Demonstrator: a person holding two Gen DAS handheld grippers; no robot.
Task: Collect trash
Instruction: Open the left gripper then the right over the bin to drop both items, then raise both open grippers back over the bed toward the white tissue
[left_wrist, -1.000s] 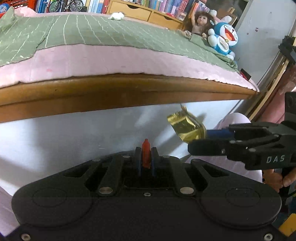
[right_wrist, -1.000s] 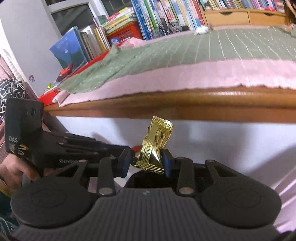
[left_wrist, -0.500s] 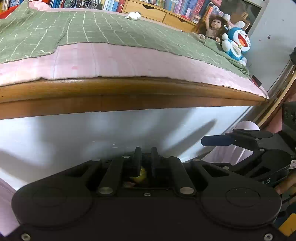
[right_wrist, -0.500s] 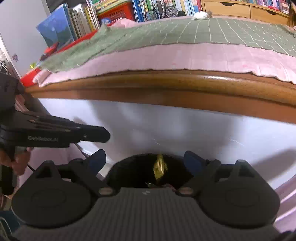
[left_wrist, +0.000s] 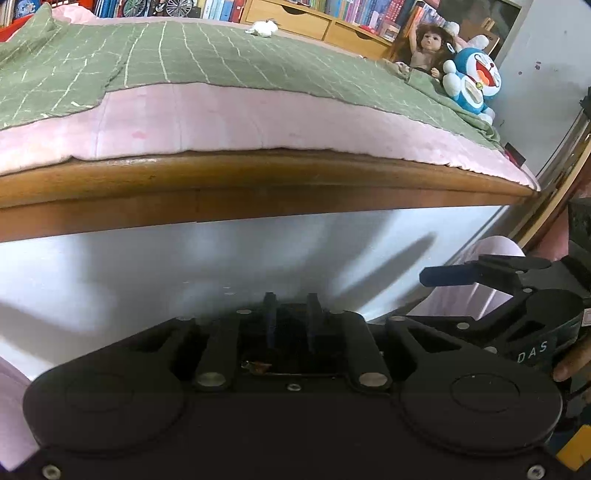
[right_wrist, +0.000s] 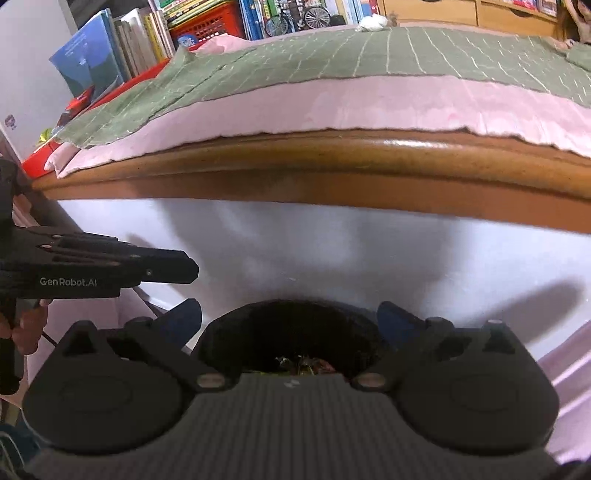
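Note:
My right gripper (right_wrist: 290, 319) hangs over a black bin (right_wrist: 236, 325), jaws still opening, very wide, with nothing between them. Crumpled wrappers (right_wrist: 304, 363) lie at the bin's bottom. My left gripper (left_wrist: 291, 317) points down over the same dark bin (left_wrist: 295, 363). Its jaws are opening and stand a narrow gap apart, with nothing between them. A scrap of wrapper (left_wrist: 258, 366) shows below it. A white crumpled tissue (left_wrist: 263, 27) lies far back on the bed, also visible in the right wrist view as the tissue (right_wrist: 371, 22).
A wooden bed rail (left_wrist: 258, 184) and white side panel (left_wrist: 147, 273) stand right ahead, under a pink sheet and a green checked blanket (left_wrist: 184, 62). A doll and a blue plush toy (left_wrist: 472, 81) sit at the bed's far right. Bookshelves (right_wrist: 147, 40) line the back.
The right gripper let go of the gold wrapper, which fell into the bin, and its jaws spread wide. The red scrap left the left gripper's jaws, which have parted slightly.

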